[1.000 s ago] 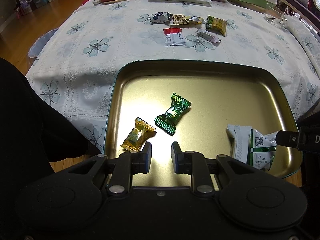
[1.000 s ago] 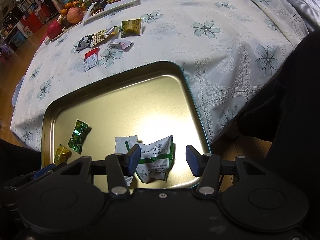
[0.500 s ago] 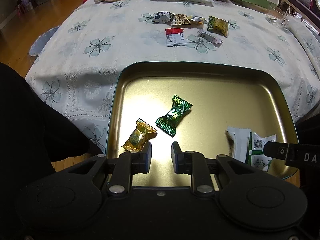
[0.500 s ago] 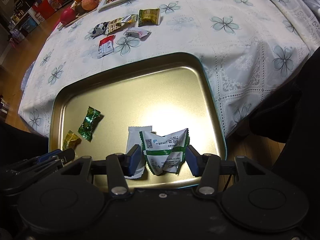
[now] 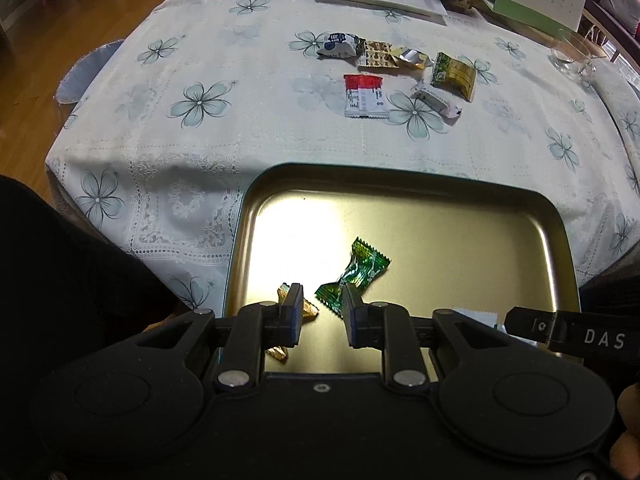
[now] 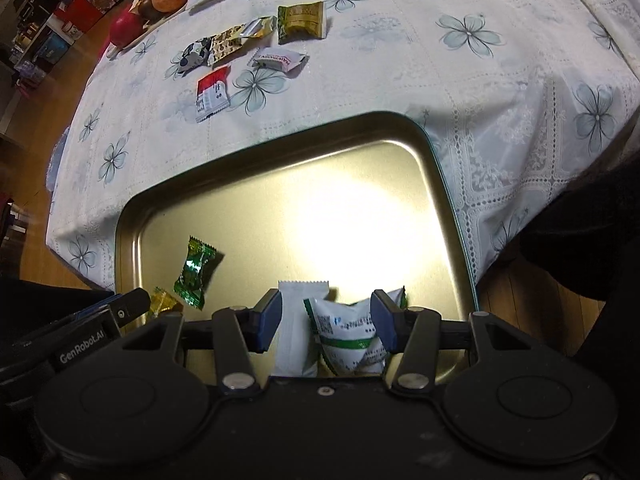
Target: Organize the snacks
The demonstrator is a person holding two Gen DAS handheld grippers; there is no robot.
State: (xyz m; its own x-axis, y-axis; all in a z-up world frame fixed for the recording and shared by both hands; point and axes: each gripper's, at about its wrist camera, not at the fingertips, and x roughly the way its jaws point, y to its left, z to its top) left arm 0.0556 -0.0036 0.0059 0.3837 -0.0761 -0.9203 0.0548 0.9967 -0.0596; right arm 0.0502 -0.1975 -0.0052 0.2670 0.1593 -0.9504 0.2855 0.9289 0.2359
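Four snacks lie in the tray [image 6: 444, 184]; with both the left gripper [image 5: 320, 312] and right gripper [image 6: 326, 320] spread and empty, the red packet [image 5: 365, 95] is probably to be fetched next.

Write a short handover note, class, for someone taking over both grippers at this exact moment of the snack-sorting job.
Left gripper: open, empty, over the gold metal tray.
Right gripper: open, the white-and-green snack packet lies between its fingers, ungripped.
Done: tray holds the green twist-wrapped candy, gold-wrapped candy, plain white sachet and that packet.
Left: five snacks on the floral tablecloth, including the red-and-white sachet and green-and-yellow packet.
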